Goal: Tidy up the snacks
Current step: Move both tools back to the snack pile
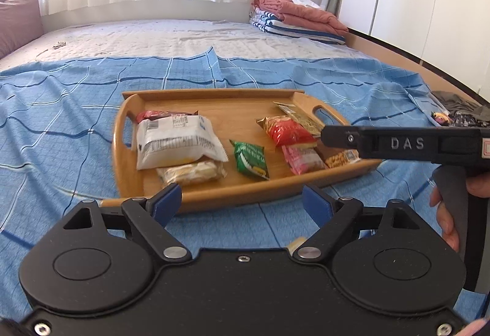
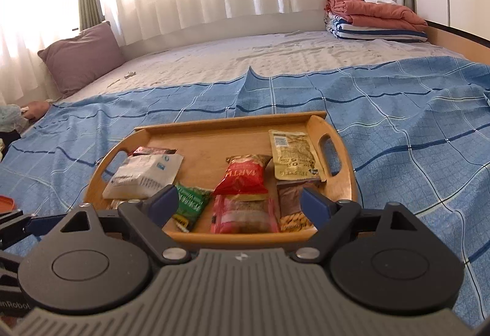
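A wooden tray (image 2: 346, 180) sits on a blue checked blanket (image 2: 398, 109) spread over the bed, and all the snacks visible lie inside it. They fall roughly into two groups. At the left of the tray a white packet (image 2: 144, 175) lies over a dark red one (image 2: 151, 150). At the right a red bag (image 2: 243, 177), a pink bar (image 2: 245, 213), a tan pouch (image 2: 294, 158) and a pretzel pack (image 2: 294, 221) overlap. A green packet (image 2: 190, 204) lies between the groups near the front rim. The right hand-held gripper (image 2: 239, 201) hovers just before the tray's near edge with its jaws spread wide and nothing between them, aimed at the pink bar and green packet, probably because these are nearest to reach. The left hand-held gripper (image 1: 242, 198) is likewise wide open and empty, held back from the tray's near rim toward its left half, where a pale wafer pack (image 1: 191, 172) lies. That leaves the right side free for the other hand. Sorting looks unfinished, since the packets lie at mixed angles.
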A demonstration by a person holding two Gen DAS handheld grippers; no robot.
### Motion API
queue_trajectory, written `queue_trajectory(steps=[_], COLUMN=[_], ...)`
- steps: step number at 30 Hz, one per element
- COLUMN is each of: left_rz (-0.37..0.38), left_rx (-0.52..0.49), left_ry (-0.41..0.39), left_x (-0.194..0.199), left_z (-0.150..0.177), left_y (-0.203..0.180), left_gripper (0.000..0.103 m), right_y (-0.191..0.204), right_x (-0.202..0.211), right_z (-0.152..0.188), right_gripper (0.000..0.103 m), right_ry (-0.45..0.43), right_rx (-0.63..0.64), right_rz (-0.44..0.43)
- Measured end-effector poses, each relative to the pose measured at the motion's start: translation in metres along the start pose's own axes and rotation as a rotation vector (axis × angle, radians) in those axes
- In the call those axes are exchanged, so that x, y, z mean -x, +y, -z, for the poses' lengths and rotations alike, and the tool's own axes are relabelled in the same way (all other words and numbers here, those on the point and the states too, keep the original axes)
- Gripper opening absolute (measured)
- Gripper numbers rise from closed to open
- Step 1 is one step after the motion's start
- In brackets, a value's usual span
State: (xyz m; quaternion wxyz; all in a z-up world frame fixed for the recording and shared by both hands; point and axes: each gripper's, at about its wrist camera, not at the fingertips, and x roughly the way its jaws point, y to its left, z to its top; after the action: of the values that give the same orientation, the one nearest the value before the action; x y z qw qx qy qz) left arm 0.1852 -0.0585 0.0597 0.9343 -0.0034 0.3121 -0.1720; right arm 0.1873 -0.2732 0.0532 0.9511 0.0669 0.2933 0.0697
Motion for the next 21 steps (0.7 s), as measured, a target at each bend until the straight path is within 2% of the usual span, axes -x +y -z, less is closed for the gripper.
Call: queue_trajectory(steps=[11,21], left_rz=[-0.032,-0.001], left_rx=[-0.041,-0.058], left_ry=[-0.022,0.003], left_x=[0.046,0.065], left_z=[0.040,0.067], left_y=[0.010,0.011], left_gripper=[0.087,0.087], right_y=[0.025,0.040], right_x=[0.045,0.073], right_z=[0.051,0.086], right_gripper=[0.095,0.095], right_ry=[-0.014,0.021], right_rx=[0.039,0.165], right_rz=[-0.036,-0.028])
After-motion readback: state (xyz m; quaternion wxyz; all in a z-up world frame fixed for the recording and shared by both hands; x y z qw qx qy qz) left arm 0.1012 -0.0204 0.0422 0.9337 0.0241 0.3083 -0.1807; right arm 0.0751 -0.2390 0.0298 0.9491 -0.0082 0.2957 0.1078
